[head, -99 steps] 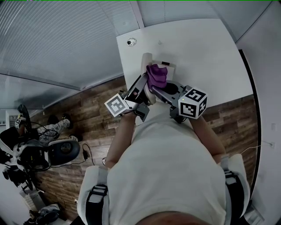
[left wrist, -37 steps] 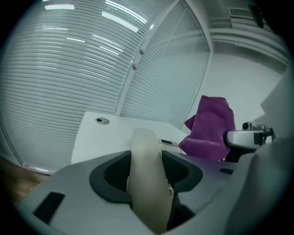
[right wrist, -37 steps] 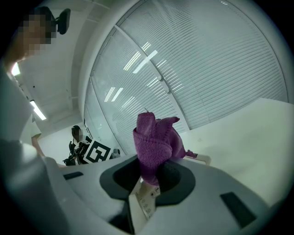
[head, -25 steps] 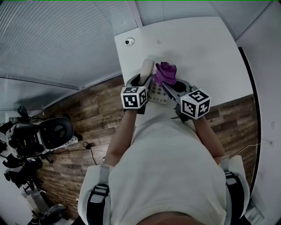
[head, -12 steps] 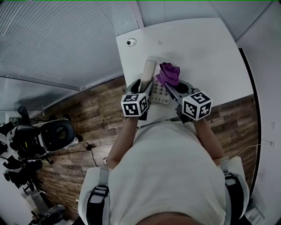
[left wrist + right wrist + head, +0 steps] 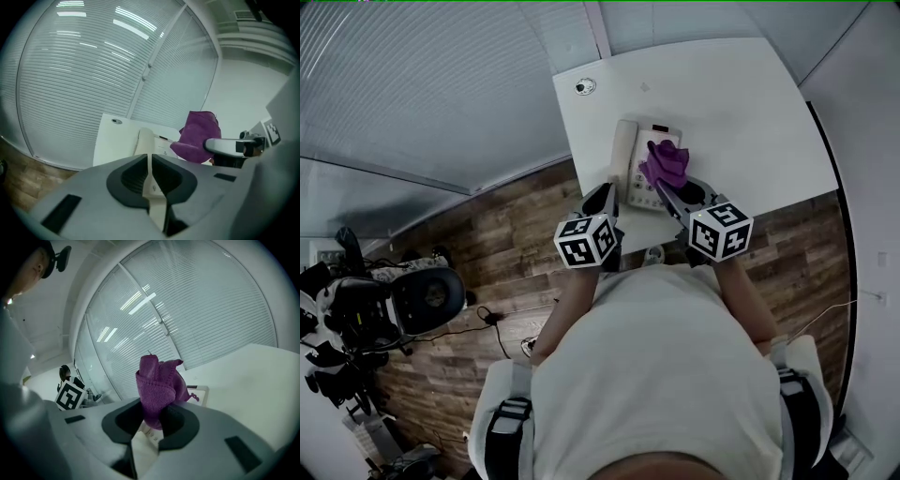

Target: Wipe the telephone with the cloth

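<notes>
White table [image 6: 750, 103], blinds behind. Near its front edge, pale telephone [image 6: 625, 155], handset along left side. Right gripper [image 6: 152, 416] over the keypad, clamped tight on bunched purple cloth [image 6: 157, 385]. Cloth just above telephone; contact impossible to judge. Left gripper [image 6: 149, 164] beside telephone's near left corner, clear of it. Just been closing, now down to a hairline slit, nothing pinched between. Small round fitting [image 6: 585, 86] at table's far left corner.
</notes>
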Demonstrator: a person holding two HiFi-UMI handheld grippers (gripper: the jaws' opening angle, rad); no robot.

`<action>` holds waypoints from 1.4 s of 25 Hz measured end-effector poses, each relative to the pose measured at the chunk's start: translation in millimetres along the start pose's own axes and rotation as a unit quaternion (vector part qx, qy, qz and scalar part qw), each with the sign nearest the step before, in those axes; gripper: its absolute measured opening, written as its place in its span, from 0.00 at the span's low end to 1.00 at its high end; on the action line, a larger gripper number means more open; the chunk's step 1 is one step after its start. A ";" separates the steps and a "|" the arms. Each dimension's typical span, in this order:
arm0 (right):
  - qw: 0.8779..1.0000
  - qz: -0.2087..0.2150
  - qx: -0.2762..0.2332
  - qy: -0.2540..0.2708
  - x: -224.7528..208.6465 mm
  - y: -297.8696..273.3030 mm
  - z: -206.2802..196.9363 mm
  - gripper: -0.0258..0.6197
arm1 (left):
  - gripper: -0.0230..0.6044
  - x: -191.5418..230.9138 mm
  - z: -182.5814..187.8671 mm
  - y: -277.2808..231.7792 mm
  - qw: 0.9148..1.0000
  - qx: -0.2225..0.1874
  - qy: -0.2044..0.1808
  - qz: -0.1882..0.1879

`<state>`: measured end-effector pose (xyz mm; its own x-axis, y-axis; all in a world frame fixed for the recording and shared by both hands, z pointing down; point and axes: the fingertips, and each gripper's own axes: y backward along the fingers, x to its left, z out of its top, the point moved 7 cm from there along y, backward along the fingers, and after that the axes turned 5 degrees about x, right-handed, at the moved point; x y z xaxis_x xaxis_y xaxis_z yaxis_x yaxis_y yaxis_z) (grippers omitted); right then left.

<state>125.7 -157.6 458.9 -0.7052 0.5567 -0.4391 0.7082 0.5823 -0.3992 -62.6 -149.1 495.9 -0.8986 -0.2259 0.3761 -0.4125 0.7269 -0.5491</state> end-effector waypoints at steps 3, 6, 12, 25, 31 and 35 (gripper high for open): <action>1.000 -0.006 0.007 0.002 20.8 1.5 -2.8 0.18 | 0.10 2.2 -1.8 17.8 1.000 0.008 0.008 -0.014; 1.000 -0.013 0.017 0.019 33.3 3.3 0.4 0.18 | 0.09 -0.9 4.4 25.5 1.000 0.014 0.002 -0.024; 0.998 -0.026 0.024 0.043 75.0 16.3 -32.4 0.18 | 0.09 -4.0 -15.3 64.7 0.998 0.015 -0.008 -0.054; 0.998 -0.033 0.020 0.055 163.6 66.6 -113.4 0.18 | 0.09 -10.5 -99.2 164.1 0.998 0.014 0.002 -0.058; 0.997 -0.041 0.013 0.061 188.4 80.1 -139.7 0.18 | 0.09 -9.4 -127.2 194.5 0.998 0.022 -0.023 -0.052; 0.997 -0.039 0.017 0.060 199.2 84.2 -157.9 0.18 | 0.09 -10.4 -139.6 207.8 0.998 0.018 -0.029 -0.050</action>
<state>39.6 95.9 465.0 -0.7556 0.5783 -0.3077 0.6504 0.6067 -0.4570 -118.2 94.9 482.1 -0.8593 -0.3345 0.3870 -0.5050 0.6753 -0.5376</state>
